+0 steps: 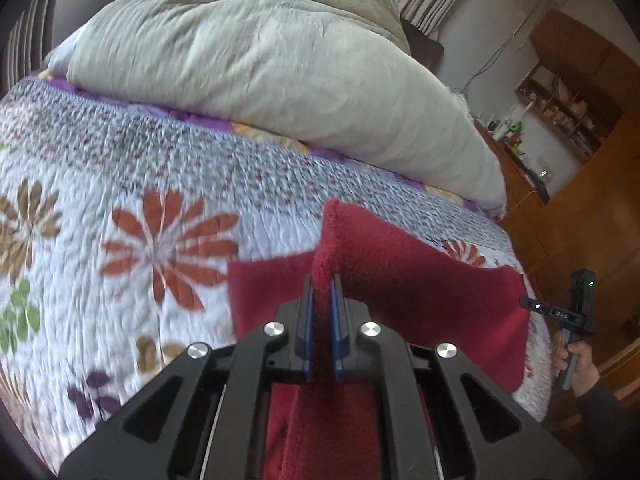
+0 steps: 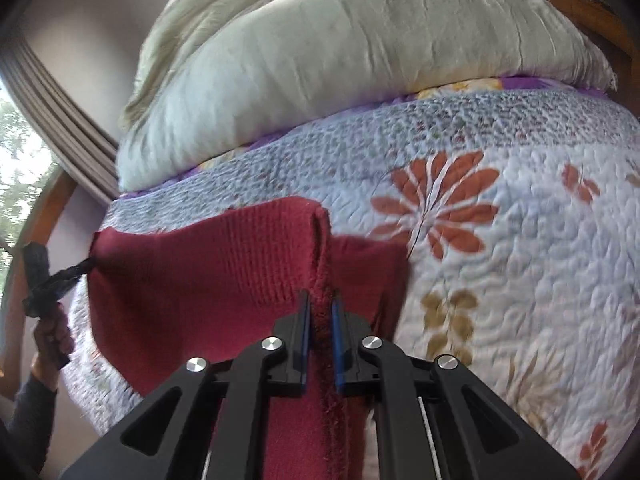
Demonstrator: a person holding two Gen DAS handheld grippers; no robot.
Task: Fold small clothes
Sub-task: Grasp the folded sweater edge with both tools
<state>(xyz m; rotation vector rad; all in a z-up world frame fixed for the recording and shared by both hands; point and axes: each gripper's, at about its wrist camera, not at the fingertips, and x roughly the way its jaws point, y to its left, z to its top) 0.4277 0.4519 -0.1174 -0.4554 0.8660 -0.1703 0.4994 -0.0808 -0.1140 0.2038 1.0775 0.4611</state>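
Observation:
A dark red knitted garment (image 1: 420,280) hangs stretched between my two grippers, just above the flowered quilt (image 1: 140,200). My left gripper (image 1: 322,280) is shut on a bunched edge of it, and the cloth runs down between the blue pads (image 1: 306,320). Off to the right of that view, a hand (image 1: 578,364) holds my right gripper (image 1: 529,303) at the garment's far corner. In the right wrist view my right gripper (image 2: 320,300) is shut on a folded edge of the garment (image 2: 200,268). There my left gripper (image 2: 86,267) meets the cloth's left corner.
A bulky pale duvet (image 1: 260,60) lies piled at the far side of the bed. A wooden cabinet with shelves (image 1: 580,152) stands off the bed's right side. Grey curtains (image 2: 60,120) and a window are on the other side. The quilt (image 2: 500,260) stretches flat around the garment.

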